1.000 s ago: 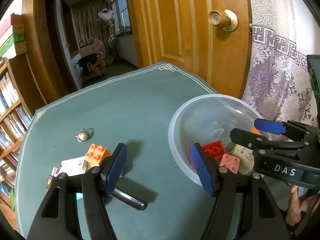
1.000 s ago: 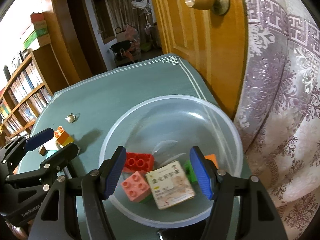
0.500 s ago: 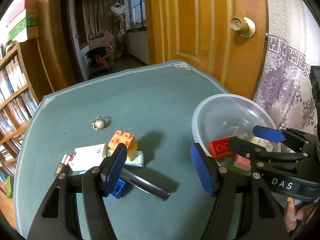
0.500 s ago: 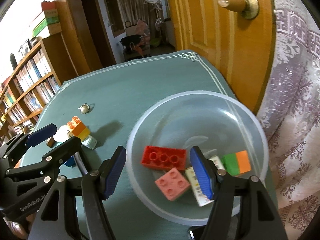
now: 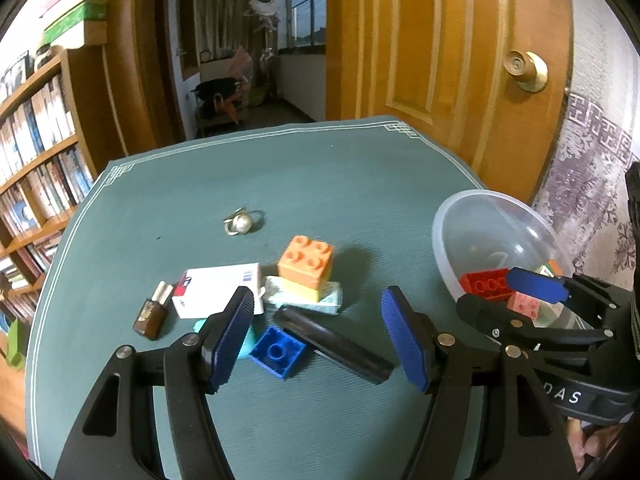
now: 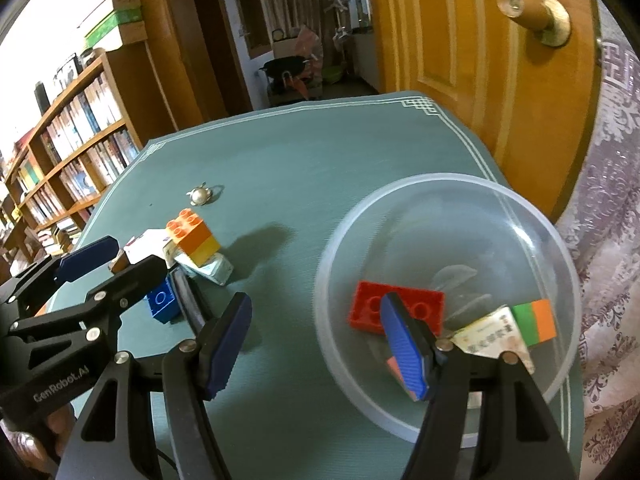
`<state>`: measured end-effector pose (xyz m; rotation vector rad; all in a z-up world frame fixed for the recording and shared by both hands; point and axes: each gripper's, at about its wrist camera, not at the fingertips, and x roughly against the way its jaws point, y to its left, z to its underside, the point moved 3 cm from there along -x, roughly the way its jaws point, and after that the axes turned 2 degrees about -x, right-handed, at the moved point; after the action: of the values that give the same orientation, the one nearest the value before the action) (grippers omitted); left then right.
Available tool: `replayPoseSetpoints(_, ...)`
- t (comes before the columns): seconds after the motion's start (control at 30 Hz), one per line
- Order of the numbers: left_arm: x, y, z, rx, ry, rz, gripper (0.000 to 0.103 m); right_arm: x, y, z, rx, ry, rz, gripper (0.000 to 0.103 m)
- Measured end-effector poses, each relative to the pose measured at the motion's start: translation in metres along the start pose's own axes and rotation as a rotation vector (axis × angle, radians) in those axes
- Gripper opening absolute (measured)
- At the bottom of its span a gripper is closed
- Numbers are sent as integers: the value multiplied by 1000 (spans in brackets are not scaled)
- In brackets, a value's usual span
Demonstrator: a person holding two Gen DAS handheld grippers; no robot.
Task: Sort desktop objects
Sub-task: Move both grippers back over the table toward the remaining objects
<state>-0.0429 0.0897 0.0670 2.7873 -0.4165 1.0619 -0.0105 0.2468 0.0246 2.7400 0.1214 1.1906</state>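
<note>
My left gripper [image 5: 318, 336] is open and empty, above a blue brick [image 5: 278, 352] and a black bar [image 5: 334, 338]. Behind them lie an orange-and-yellow brick stack [image 5: 306, 266] on a pale packet [image 5: 320, 300], a white box [image 5: 218, 288], a small brown bottle [image 5: 152, 316] and a pearl trinket [image 5: 240, 223]. My right gripper [image 6: 316, 338] is open and empty, over the near left rim of the clear bowl [image 6: 516, 208]. The bowl holds a red brick [image 6: 372, 312], a pink brick, a card box [image 6: 494, 338] and a green-orange block [image 6: 534, 322].
The green table cloth [image 5: 320, 172] ends at a wooden door [image 5: 440, 40] behind and a patterned curtain [image 5: 592, 176] at the right. Bookshelves [image 5: 32, 152] stand to the left. The right gripper shows in the left wrist view [image 5: 536, 292], beside the bowl [image 5: 444, 240].
Both grippers have pulled back and swung left. The left one now faces the pile of loose objects; the right one has shifted from over the bowl's middle to its left rim.
</note>
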Motion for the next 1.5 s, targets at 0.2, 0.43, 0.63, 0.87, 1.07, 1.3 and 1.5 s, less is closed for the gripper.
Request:
replayPoseSetpoints(0.2,-4,19,6,35,12,-18,70,-7,14,3,23,16,-13,71)
replayPoseSetpoints(0.43,-11,52,16,97,41,-52,70,-15,36,9,55,37,-40,71)
replayPoseSetpoints(0.63,-21,79,25,142,66,-100,70,-23,53,13,87,55,-66,71)
replayPoseSetpoints(0.87,-25,122,43,222,101,-148,70,-33,64,18,109,79,-91,71)
replayPoseSetpoints(1.07,-31,146,49,252,121,-183,70,-43,74,21,133,98,-115,71)
replayPoseSetpoints(1.3,-52,154,50,232,160,-198,70,-53,81,22,159,110,-124,71)
replayPoseSetpoints(1.5,-74,154,49,192,192,-214,70,-62,82,23,162,129,-127,64)
